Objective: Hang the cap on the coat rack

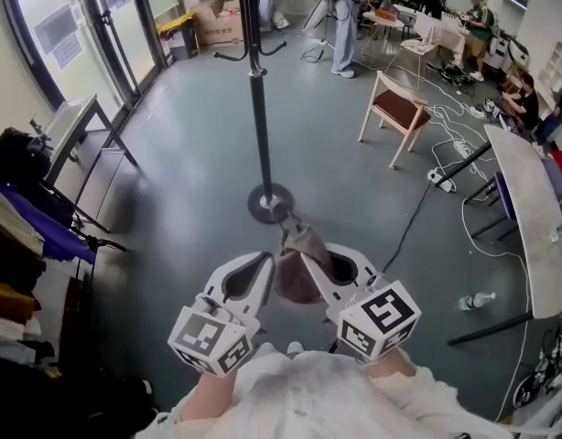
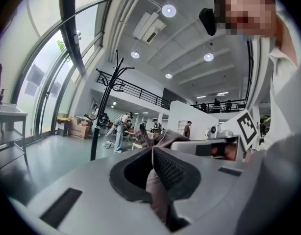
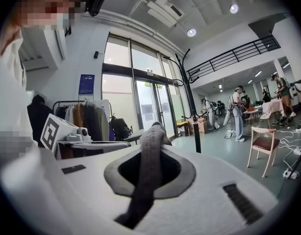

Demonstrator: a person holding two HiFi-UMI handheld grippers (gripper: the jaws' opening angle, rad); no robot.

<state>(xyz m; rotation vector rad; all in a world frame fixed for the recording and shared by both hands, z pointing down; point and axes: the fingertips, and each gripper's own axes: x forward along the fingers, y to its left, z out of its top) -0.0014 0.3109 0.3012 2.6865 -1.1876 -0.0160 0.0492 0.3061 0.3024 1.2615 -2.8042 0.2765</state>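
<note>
In the head view a grey-brown cap (image 1: 299, 262) hangs between my two grippers, close in front of my body. My left gripper (image 1: 265, 265) is shut on its left side and my right gripper (image 1: 316, 265) on its right side. The left gripper view shows the cap fabric (image 2: 154, 180) pinched in the shut left gripper (image 2: 153, 153). A strip of cap fabric (image 3: 146, 170) is clamped in the right gripper (image 3: 151, 131). The black coat rack (image 1: 258, 90) stands on the floor ahead, its round base (image 1: 268, 202) just beyond the cap. It appears as the coat rack (image 2: 104, 109) and the coat rack (image 3: 190, 106) in the gripper views.
A wooden chair (image 1: 397, 108) stands to the right of the rack. A clothes rail with garments (image 1: 20, 236) lines the left wall by the glass doors. A long white table (image 1: 528, 199), floor cables and a bottle (image 1: 474, 300) lie at the right. People work at the back.
</note>
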